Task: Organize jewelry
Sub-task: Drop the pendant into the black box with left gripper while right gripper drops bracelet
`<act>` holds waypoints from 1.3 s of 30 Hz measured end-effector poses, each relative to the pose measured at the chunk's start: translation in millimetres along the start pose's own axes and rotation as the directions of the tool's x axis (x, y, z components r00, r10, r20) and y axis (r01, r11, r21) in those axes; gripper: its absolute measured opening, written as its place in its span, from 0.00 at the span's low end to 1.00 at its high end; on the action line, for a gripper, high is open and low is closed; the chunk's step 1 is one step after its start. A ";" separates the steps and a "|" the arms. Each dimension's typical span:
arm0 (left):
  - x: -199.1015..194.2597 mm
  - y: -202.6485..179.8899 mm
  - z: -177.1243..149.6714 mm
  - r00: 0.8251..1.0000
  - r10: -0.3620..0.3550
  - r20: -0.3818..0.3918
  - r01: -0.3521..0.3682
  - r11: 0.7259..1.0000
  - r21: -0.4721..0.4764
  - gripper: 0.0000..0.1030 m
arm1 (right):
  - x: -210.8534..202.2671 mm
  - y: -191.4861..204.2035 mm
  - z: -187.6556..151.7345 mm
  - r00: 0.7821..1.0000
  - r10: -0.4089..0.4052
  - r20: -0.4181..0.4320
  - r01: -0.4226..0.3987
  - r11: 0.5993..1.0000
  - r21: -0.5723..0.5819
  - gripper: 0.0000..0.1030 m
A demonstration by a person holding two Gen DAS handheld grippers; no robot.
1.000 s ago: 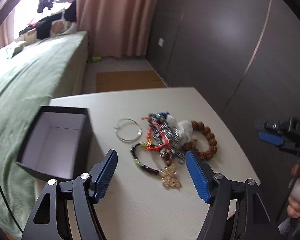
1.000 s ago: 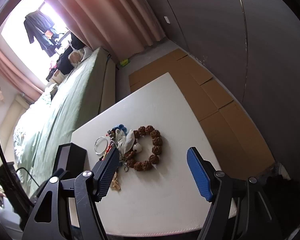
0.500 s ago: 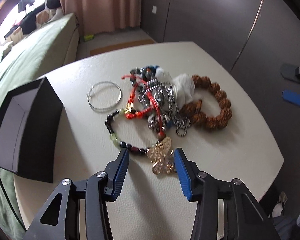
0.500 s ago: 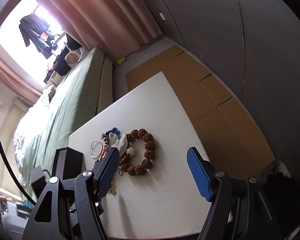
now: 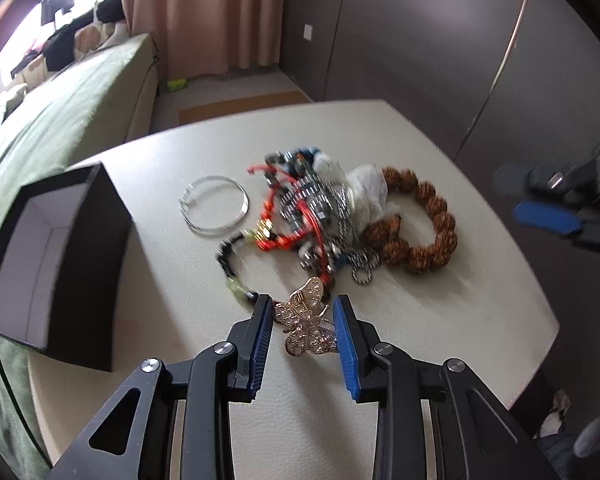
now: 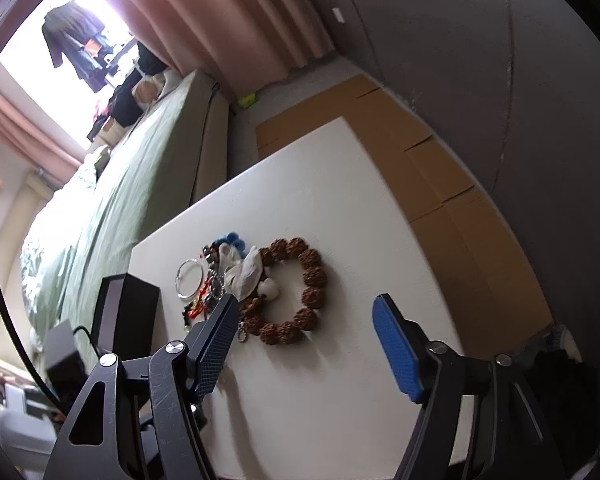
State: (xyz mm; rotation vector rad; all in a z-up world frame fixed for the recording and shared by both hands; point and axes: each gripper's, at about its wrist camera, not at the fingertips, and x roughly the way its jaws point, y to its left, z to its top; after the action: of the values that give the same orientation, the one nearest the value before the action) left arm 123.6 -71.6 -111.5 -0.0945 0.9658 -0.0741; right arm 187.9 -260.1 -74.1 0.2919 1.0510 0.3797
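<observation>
At the left of the table (image 5: 440,352) stands the open black box (image 5: 60,264), its pale inside showing and nothing visible in it; it is the likely home for the jewelry. Right of it lies the thin silver bangle (image 5: 214,206), apart from the box and just beside the tangle (image 5: 312,216) of red cord, chain and dark beads in the middle.

At the near edge of that tangle the left gripper (image 5: 303,322) has its fingers narrowed around the gold butterfly piece (image 5: 306,322), one pad on each side; whether they actually press on it I cannot tell. The risk here, in my judgement, is that the butterfly seems joined to the dark bead strand (image 5: 236,280), which runs into the tangle, so a lift could drag the red cord and chain along or spill pieces off the table. A thin, flat, openwork ornament may also slip or tilt between the pads.

Further right lies the brown bead bracelet (image 5: 424,224), touching the white cloth-like piece (image 5: 368,196). At the far right the right gripper (image 6: 306,348) hovers with fingers wide and holding nothing
</observation>
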 end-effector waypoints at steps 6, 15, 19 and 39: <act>-24.5 24.8 8.8 0.999 -0.002 0.053 0.005 0.998 -0.058 0.31 | 23.9 6.0 1.4 0.999 -0.029 -0.041 0.029 1.000 -0.010 0.50; -54.1 61.1 19.2 0.992 0.003 0.127 0.014 0.991 -0.133 0.31 | 68.5 15.3 6.5 0.977 -0.191 -0.091 0.184 0.980 -0.079 0.38; -65.3 79.1 20.5 0.987 0.024 0.157 0.002 0.987 -0.163 0.31 | 76.1 30.0 4.8 0.953 -0.298 -0.055 0.284 0.943 -0.175 0.19; -81.5 157.0 29.3 0.983 -0.007 0.184 0.072 0.933 -0.353 0.32 | -24.4 125.4 31.8 0.969 0.055 0.242 0.005 0.971 -0.239 0.19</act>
State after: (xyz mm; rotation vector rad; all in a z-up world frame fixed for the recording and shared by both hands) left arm 104.8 94.3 -46.1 -0.4513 0.7873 0.0744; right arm 184.6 -159.9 11.2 0.1329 0.7486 0.4752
